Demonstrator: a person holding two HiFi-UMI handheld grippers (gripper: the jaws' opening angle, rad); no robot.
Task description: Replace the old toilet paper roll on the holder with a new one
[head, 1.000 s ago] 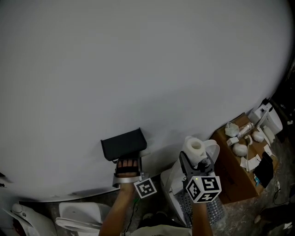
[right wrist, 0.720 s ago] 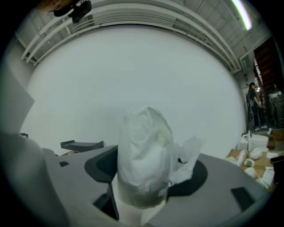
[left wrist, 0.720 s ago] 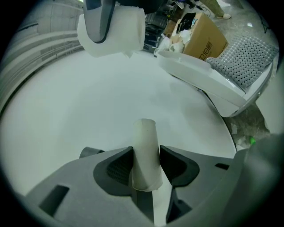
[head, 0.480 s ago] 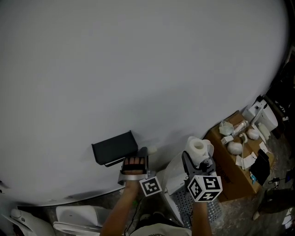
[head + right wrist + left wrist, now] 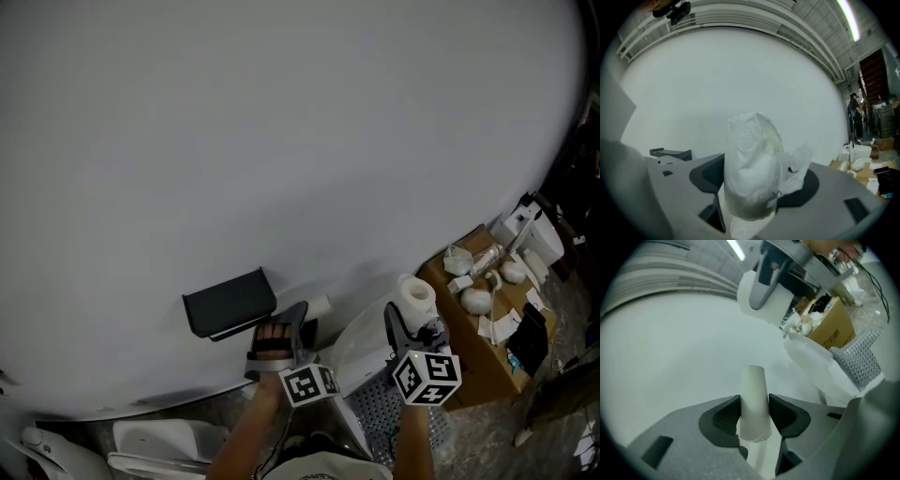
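The black toilet paper holder (image 5: 230,302) hangs on the white wall, and its dark edge also shows in the right gripper view (image 5: 670,153). My left gripper (image 5: 298,321) is just right of the holder and below it. It is shut on a bare pale cardboard tube (image 5: 317,307), which stands between its pads (image 5: 754,399). My right gripper (image 5: 412,321) is further right, shut on a full white toilet paper roll (image 5: 415,293). A loose sheet hangs crumpled off that roll (image 5: 752,164).
A white-lined bin (image 5: 361,347) and a mesh basket (image 5: 380,412) stand below the grippers. A cardboard box (image 5: 478,361) with clutter on top sits at the right. A white toilet (image 5: 150,439) is at the lower left.
My left gripper has drawn away from under the holder to its right, rolling as it went, with the tube in it. The right gripper drifted right with the roll.
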